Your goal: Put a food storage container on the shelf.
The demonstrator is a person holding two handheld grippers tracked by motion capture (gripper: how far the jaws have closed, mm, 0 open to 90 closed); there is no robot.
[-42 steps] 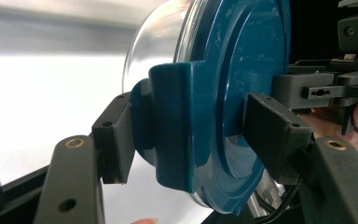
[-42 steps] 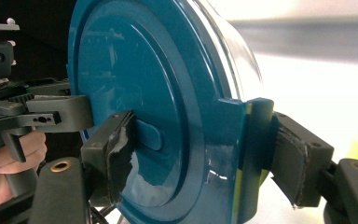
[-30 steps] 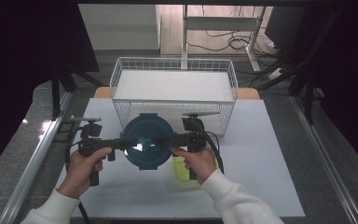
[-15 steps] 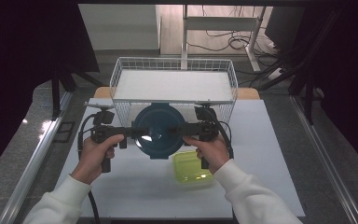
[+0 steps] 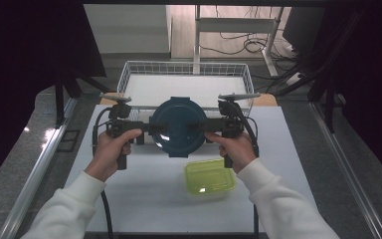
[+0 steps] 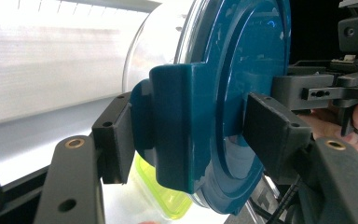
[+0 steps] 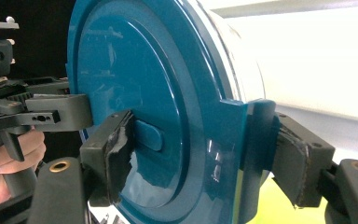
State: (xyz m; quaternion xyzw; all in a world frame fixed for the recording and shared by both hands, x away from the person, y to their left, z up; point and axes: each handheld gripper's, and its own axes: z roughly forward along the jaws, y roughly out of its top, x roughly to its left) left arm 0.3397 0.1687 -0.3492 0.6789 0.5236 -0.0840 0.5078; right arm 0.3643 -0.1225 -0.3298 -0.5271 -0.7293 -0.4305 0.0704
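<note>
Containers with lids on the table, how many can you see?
2. The round teal-lidded container hangs above the table, clamped between the left gripper and the right gripper. The green container lies on the table, nearer the person.

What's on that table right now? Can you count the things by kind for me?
Round containers with teal lid: 1
Yellow-green boxes: 1
White wire baskets: 1
Hand-held grippers, left and right: 2
Total: 5
</note>
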